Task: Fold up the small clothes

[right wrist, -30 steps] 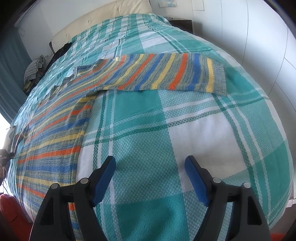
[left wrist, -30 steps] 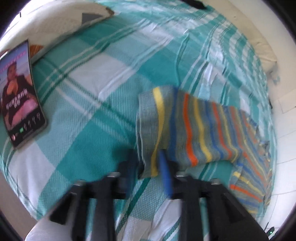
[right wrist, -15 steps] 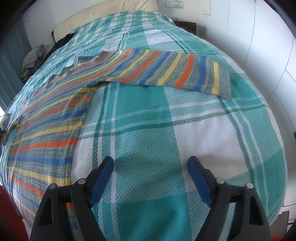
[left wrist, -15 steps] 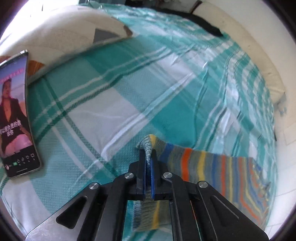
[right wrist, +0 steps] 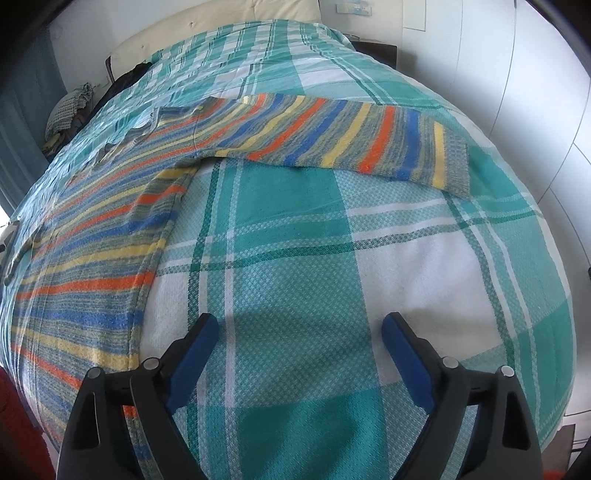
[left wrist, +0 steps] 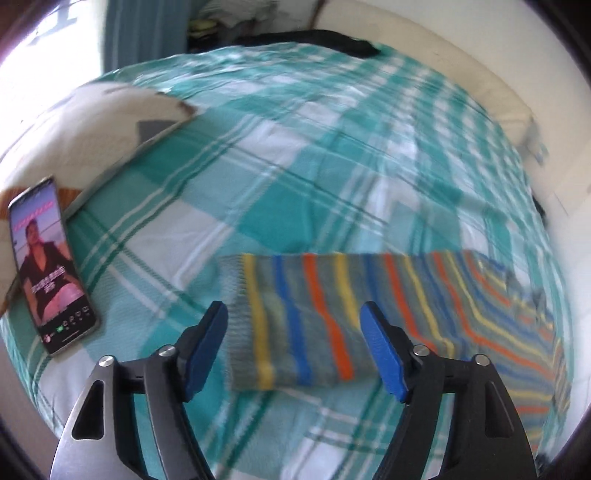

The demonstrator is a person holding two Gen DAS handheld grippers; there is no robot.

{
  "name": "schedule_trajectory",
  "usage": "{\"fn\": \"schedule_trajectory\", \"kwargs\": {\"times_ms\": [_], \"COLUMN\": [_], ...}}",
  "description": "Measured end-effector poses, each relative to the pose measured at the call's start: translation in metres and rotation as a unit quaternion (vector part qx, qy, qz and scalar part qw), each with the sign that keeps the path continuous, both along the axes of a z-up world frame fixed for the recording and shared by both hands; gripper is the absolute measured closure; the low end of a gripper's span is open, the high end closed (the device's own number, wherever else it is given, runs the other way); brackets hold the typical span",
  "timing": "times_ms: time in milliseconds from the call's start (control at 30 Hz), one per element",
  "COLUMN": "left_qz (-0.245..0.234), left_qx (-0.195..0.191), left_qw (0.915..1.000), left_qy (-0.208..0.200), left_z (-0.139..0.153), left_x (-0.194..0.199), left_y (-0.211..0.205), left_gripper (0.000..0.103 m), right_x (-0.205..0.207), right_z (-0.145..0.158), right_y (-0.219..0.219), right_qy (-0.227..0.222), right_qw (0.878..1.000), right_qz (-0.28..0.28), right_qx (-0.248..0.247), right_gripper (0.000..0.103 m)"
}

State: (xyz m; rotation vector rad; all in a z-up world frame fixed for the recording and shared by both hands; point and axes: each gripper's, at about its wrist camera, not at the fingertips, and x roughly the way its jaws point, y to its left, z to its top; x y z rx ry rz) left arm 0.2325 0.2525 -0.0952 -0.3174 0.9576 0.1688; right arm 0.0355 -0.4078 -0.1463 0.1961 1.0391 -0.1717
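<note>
Hovering over the near edge of the bed, the left hand-held gripper (left wrist: 293,345) has its blue pads spread and its jaws are opening, with the cuff end of a striped sleeve (left wrist: 295,325) lying between them on the bedspread but not pinched by either pad. That sleeve belongs to a small striped sweater (right wrist: 92,236), knitted in grey with orange, blue and yellow bands, which lies flat on the teal and white plaid bedspread (right wrist: 295,258). The right hand-held gripper (right wrist: 295,350) also hangs released above bare plaid cloth, its jaws opening and nothing between them; the body of the sweater lies just to the left of its left finger. From that side the other sleeve (right wrist: 351,144) stretches out straight across the bed beyond the gripper, its ribbed cuff at the far right end, flat and apart from the pads.

Left of the left gripper, a smartphone (left wrist: 51,266) rests face up on the bedspread with its screen lit. Just beyond it a cream pillow (left wrist: 85,125) lies at the bed's edge, touching the phone's far end. Farther back a dark garment (left wrist: 314,37) is draped along the cream headboard (left wrist: 461,66), and teal curtains (left wrist: 144,29) hang behind the bed.
</note>
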Motion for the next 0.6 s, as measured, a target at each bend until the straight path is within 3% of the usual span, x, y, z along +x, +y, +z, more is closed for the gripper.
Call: {"fn": "schedule_trajectory", "kwargs": {"times_ms": [300, 433, 533, 600], "left_qz": [-0.114, -0.091, -0.078, -0.077], "left_qx": [0.07, 0.069, 0.1, 0.099], "left_qw": [0.9909, 0.9934, 0.9907, 0.9913], "left_qy": [-0.012, -0.006, 0.049, 0.041], "left_z": [-0.007, -0.019, -0.048, -0.054], "left_x": [0.003, 0.016, 0.025, 0.015], "left_y": [-0.08, -0.073, -0.061, -0.05], "left_gripper": [0.021, 0.016, 0.012, 0.009], "right_x": [0.001, 0.002, 0.003, 0.001], "right_z": [-0.005, -0.008, -0.01, -0.01], "right_y": [0.005, 0.009, 0.011, 0.01], "right_qy": [0.002, 0.003, 0.003, 0.002], "right_qw": [1.0, 1.0, 1.0, 1.0], "right_qz": [0.009, 0.014, 0.014, 0.014], "right_qx": [-0.007, -0.016, -0.023, -0.021], "right_gripper": [0.005, 0.0, 0.0, 0.0]}}
